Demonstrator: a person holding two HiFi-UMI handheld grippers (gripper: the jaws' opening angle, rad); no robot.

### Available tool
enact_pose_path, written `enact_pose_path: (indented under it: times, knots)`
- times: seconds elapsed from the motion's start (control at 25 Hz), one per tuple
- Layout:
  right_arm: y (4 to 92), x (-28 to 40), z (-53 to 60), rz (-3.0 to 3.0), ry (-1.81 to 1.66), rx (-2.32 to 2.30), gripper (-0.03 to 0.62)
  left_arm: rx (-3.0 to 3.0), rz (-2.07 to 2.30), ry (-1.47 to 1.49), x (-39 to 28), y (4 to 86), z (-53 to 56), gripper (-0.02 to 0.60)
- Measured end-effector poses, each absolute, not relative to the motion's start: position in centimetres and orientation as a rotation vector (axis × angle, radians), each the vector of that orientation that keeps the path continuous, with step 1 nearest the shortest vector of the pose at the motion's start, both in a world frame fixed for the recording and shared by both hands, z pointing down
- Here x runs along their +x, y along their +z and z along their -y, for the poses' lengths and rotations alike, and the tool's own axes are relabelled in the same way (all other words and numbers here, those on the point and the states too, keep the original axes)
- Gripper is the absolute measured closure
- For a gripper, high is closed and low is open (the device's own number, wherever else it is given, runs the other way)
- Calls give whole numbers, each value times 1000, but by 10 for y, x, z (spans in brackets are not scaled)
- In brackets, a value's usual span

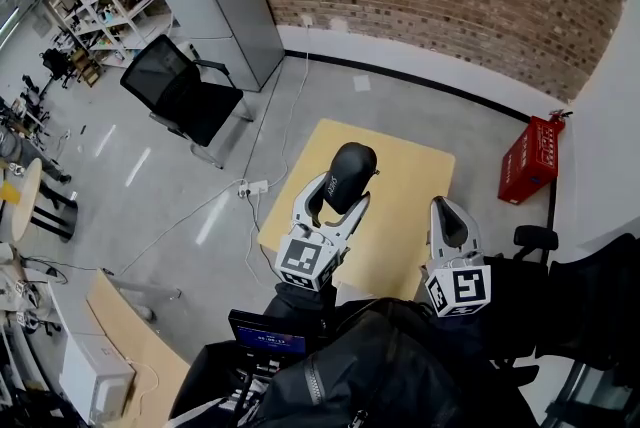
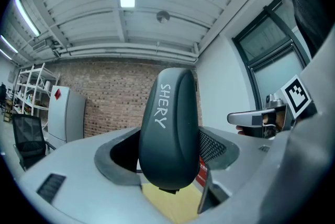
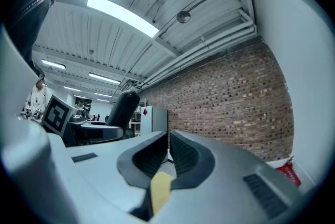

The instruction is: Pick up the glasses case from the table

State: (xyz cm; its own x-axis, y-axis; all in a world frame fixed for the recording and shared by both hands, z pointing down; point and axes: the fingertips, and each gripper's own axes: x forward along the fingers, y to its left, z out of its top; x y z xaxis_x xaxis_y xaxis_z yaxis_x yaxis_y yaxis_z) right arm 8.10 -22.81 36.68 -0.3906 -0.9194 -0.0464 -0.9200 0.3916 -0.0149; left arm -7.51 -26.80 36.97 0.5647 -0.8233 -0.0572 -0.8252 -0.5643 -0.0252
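A dark rounded glasses case [image 1: 350, 172] with white lettering is held up above the small wooden table [image 1: 410, 166]. My left gripper [image 1: 340, 196] is shut on the glasses case [image 2: 170, 129], which stands upright between its jaws and points toward the ceiling. My right gripper [image 1: 447, 216] hovers to the right over the table's near edge, its jaws closed together with nothing between them [image 3: 167, 152]. In the right gripper view the case [image 3: 121, 110] shows at the left, raised.
A black office chair [image 1: 180, 91] and a grey cabinet [image 1: 225, 1] stand at the far left. A red crate [image 1: 530, 159] sits on the floor by the brick wall, right of the table. Cables run across the floor to the table's left.
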Motion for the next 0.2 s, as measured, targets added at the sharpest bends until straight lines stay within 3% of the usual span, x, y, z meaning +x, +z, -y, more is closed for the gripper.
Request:
enact_pose_path:
  times: [0.2]
  knots:
    - [369,80,228,-2586,15,-1701,591,-2739,-1438,54,-75,371,268,250]
